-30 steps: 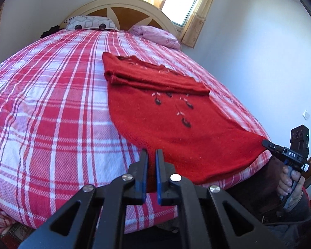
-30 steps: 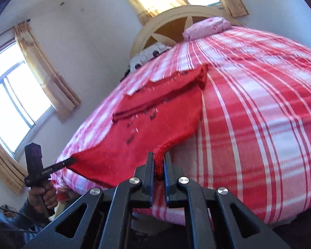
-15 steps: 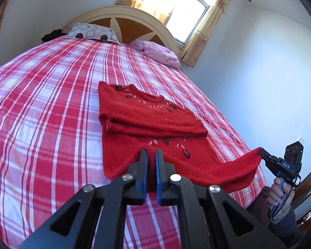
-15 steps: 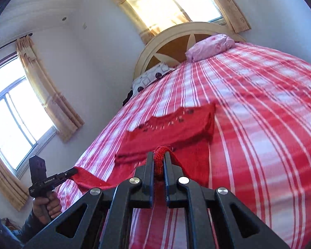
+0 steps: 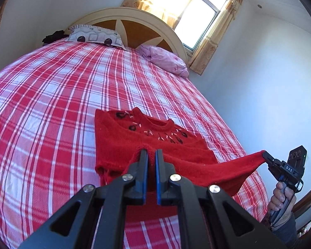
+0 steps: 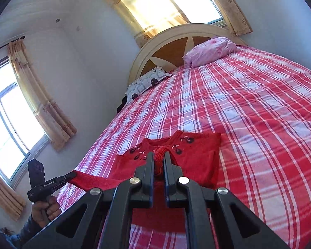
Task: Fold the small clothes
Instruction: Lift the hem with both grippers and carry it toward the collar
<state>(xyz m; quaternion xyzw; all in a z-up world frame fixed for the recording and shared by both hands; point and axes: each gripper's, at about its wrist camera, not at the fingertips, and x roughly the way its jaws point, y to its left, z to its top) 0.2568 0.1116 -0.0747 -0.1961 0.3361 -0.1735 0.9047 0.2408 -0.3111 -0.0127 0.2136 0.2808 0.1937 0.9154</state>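
A small red knit sweater (image 5: 122,139) with dark embroidered trim at the neck lies on the plaid bed, sleeves folded across its chest. My left gripper (image 5: 151,152) is shut on one bottom hem corner and holds it lifted above the sweater's body. My right gripper (image 6: 158,155) is shut on the other hem corner; it also shows at the right of the left wrist view (image 5: 266,155) with the hem stretched taut between the two. The sweater also shows in the right wrist view (image 6: 199,151). The left gripper shows there too (image 6: 72,175).
The bed (image 5: 51,95) has a red and white plaid cover. A patterned pillow (image 5: 95,35) and a pink pillow (image 5: 165,60) lie by the cream headboard (image 5: 134,18). White walls and curtained windows surround the bed. The bed's right edge drops off near my right hand.
Both grippers have lifted the bottom hem off the bed's foot edge and carried it up and forward over the sweater toward the neckline. The hem stays stretched between them.
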